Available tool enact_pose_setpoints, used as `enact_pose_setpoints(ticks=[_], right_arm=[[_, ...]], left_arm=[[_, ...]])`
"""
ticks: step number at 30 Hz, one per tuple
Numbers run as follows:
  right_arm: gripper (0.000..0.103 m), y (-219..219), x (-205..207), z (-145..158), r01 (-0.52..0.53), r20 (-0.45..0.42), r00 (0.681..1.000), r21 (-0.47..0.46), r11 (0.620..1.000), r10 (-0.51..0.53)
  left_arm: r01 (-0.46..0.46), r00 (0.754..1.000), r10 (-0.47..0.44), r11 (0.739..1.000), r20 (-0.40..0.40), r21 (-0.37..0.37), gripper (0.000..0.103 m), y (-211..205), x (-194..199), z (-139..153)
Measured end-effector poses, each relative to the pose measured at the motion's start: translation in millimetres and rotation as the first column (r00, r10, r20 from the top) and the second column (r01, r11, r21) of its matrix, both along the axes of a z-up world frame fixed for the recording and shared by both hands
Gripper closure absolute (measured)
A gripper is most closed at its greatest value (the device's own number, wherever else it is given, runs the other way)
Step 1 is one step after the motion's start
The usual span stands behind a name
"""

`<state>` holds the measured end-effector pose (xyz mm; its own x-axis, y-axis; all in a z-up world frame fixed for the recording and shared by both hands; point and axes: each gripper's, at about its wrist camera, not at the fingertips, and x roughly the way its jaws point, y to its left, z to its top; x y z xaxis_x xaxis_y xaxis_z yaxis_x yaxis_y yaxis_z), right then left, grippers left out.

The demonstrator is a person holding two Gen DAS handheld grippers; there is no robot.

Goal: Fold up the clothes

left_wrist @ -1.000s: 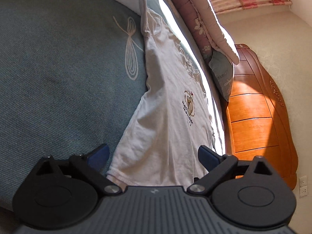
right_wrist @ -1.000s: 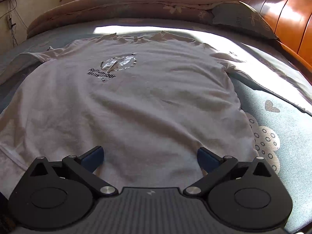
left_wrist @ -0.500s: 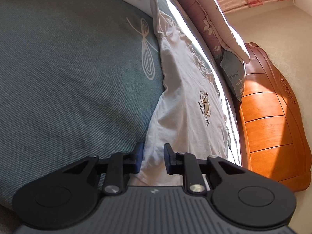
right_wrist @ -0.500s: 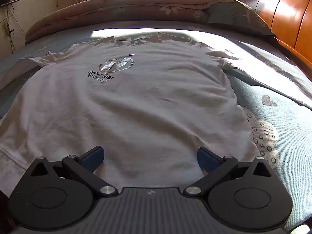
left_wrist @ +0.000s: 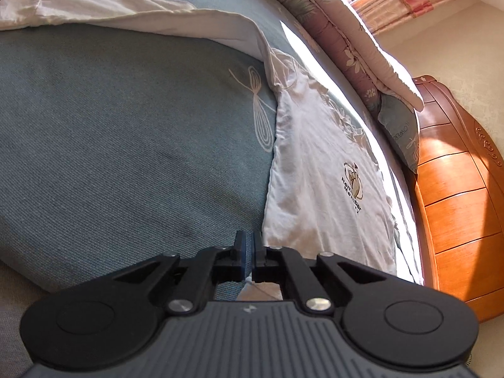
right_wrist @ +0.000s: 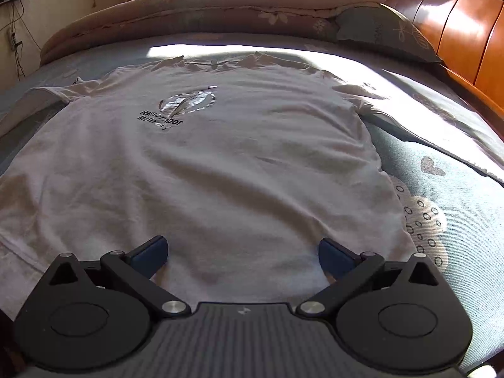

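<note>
A white long-sleeved T-shirt (right_wrist: 220, 173) with a "Remember" chest print lies flat, front up, on the blue-grey bedcover (left_wrist: 126, 157). In the left wrist view the same T-shirt (left_wrist: 315, 173) runs away along its left side, and its sleeve (left_wrist: 126, 9) stretches across the top. My left gripper (left_wrist: 249, 245) is shut at the shirt's near left hem corner, with white cloth pinched between the pads and showing below them. My right gripper (right_wrist: 242, 249) stands open just over the hem near the right side, cloth beneath it and nothing clamped.
A rolled floral quilt (right_wrist: 220, 3) and a pillow (right_wrist: 384, 31) lie at the far edge of the bed. The orange wooden headboard (left_wrist: 456, 220) rises on the right. The bed's near edge (left_wrist: 28, 271) drops off at the lower left.
The left jaws went from wide open to shut on the hem corner, and the left gripper lifted and turned, bringing the sleeve into view. The right gripper stayed where it was.
</note>
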<state>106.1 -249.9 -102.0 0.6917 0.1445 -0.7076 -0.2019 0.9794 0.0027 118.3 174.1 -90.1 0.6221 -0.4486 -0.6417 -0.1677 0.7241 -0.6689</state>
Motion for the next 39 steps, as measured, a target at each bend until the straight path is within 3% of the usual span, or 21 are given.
enact_pose_setpoints(ticks=[3, 4, 8, 10, 12, 14, 18, 20, 24, 27, 29, 31, 34, 36, 39], right_arm=[[0.000, 0.8, 0.1, -0.2, 0.002, 0.000, 1.000, -0.004, 1.000, -0.002], [0.000, 1.5, 0.2, -0.1, 0.003, -0.001, 1.000, -0.007, 1.000, -0.003], [0.000, -0.2, 0.2, 0.8, -0.002, -0.009, 1.000, -0.005, 1.000, 0.002], [0.000, -1.0, -0.5, 0.5, -0.002, -0.009, 1.000, -0.006, 1.000, 0.002], [0.000, -1.2, -0.8, 0.2, -0.003, -0.008, 1.000, -0.006, 1.000, 0.003], [0.000, -0.2, 0.2, 0.1, -0.002, -0.008, 1.000, -0.011, 1.000, 0.002], [0.000, 0.4, 1.2, -0.3, -0.002, -0.005, 1.000, -0.015, 1.000, 0.002], [0.000, -0.2, 1.5, -0.5, -0.003, -0.004, 1.000, -0.015, 1.000, 0.003], [0.000, 1.3, 4.2, 3.9, 0.000, -0.020, 1.000, -0.022, 1.000, 0.000], [0.000, 4.9, 9.2, 14.2, -0.014, -0.006, 1.000, -0.020, 1.000, 0.014], [0.000, 14.5, 18.9, 22.9, -0.060, 0.026, 0.998, -0.025, 0.998, 0.061], [0.000, 31.7, 33.6, 27.4, -0.126, 0.051, 0.990, -0.040, 0.991, 0.128], [0.000, 56.5, 55.9, 31.4, -0.220, 0.074, 0.972, -0.057, 0.974, 0.224], [0.000, 67.7, 69.9, 25.3, -0.261, 0.049, 0.964, -0.046, 0.964, 0.263], [0.000, 52.3, 77.3, 7.3, -0.223, -0.039, 0.974, -0.011, 0.975, 0.223]], left_arm=[[0.029, 0.999, -0.030, 1.000, 0.033, 0.003, 0.098, -4.0, 28.0, 3.6], [0.039, 0.999, -0.039, 0.999, 0.035, 0.005, 0.093, -6.0, 39.1, 3.3], [0.074, 0.996, -0.076, 0.996, -0.039, -0.040, 0.086, -15.4, 79.5, -16.7], [0.079, 0.996, -0.082, 0.994, -0.035, -0.078, 0.082, -17.0, 85.8, -22.7], [0.085, 0.996, -0.088, 0.992, -0.030, -0.092, 0.089, -18.1, 87.6, -25.4], [0.089, 0.995, -0.092, 0.994, -0.039, -0.062, 0.102, -19.6, 82.6, -23.1], [0.048, 0.999, -0.048, 0.998, -0.025, 0.028, 0.103, -12.9, 63.8, -15.1], [0.039, 0.999, -0.038, 0.999, -0.029, 0.034, 0.103, -5.4, 58.7, -11.3], [0.086, 0.995, -0.092, 0.985, 0.037, 0.152, 0.103, -13.5, 58.8, 14.9], [0.155, 0.973, -0.185, 0.965, 0.134, 0.210, 0.090, -33.7, 66.5, 36.0], [0.215, 0.949, -0.269, 0.933, 0.161, 0.290, 0.079, -57.9, 80.5, 36.2], [0.260, 0.931, -0.330, 0.900, 0.158, 0.349, 0.078, -78.9, 96.5, 25.7], [0.305, 0.929, -0.361, 0.873, 0.085, 0.380, 0.078, -95.3, 113.4, 3.0], [0.299, 0.930, -0.355, 0.884, 0.099, 0.360, 0.072, -89.1, 103.1, 0.8], [0.309, 0.934, -0.352, 0.882, 0.063, 0.356, 0.072, -70.5, 76.2, 4.3]])
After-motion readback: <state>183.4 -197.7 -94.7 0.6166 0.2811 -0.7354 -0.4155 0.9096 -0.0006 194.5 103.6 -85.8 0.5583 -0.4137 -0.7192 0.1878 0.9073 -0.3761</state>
